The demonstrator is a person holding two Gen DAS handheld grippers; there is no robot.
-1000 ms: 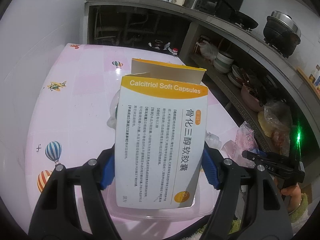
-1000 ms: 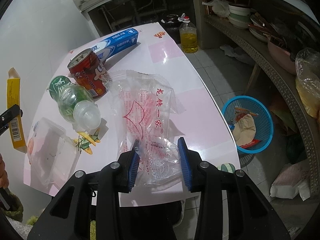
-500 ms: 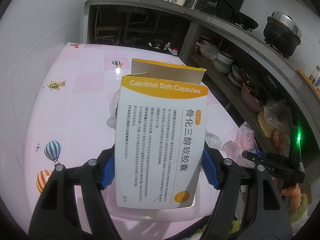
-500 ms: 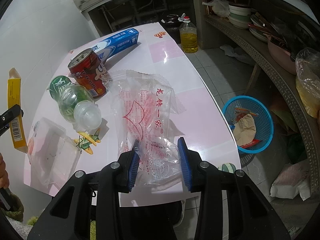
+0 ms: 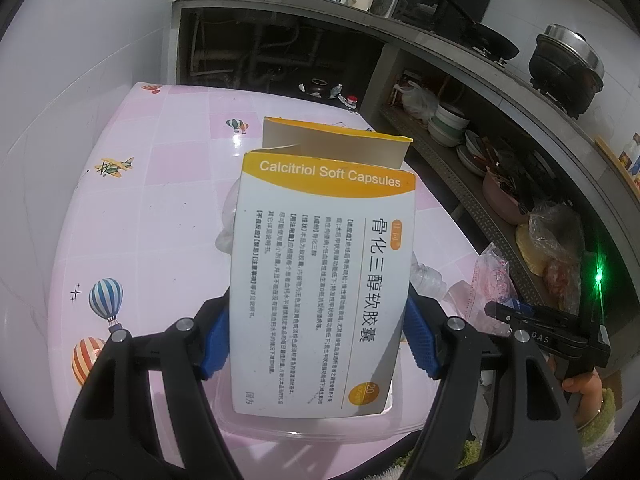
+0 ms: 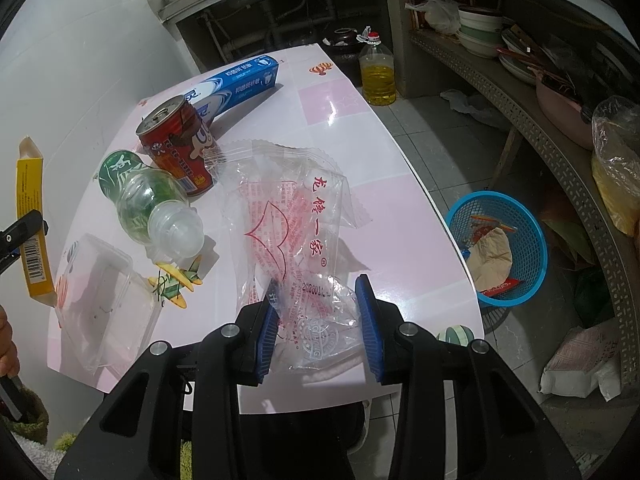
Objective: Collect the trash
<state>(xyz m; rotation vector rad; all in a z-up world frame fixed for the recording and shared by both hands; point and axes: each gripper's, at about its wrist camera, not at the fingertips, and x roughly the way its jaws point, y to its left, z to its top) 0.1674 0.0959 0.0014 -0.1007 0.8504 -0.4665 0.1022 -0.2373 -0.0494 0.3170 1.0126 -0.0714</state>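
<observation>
Left gripper point(image 5: 318, 340): medicine box point(image 5: 320, 280) is clamped across its width between the blue pads, centre of the left wrist frame, held above the pink counter point(image 5: 160, 208). Top flap is open. The box is judged light, empty cardboard, stiff along the edges but crushable on the faces. The grip low on the side edges looks sound; more squeeze would only buckle it.

Right gripper point(image 6: 318, 320): jaws are partly closed, with the lower end of a clear plastic bag point(image 6: 296, 232) gathered between the pads, centre of the right wrist frame. The rest of the bag is spread over the counter. It is judged near weightless, limp and slippery, likely to slide out or snag. The bunched lower end is the best hold; whether the pads really bite cannot be told.

Around, in the right wrist view:
- red can point(image 6: 176, 144) and green bottle point(image 6: 148, 196), left of centre, touching each other; the bag's upper left corner lies against the can and could drag it over.
- blue toothpaste box point(image 6: 232, 84), upper centre, clear of the bag.
- clear plastic tray point(image 6: 104, 300), lower left, near the counter edge.
- blue basket point(image 6: 500, 248), right on the floor, already with scraps inside; probably the drop point. The path from the counter edge to it looks unobstructed.
- oil bottle point(image 6: 378, 72) on the floor, upper centre, well apart.
</observation>
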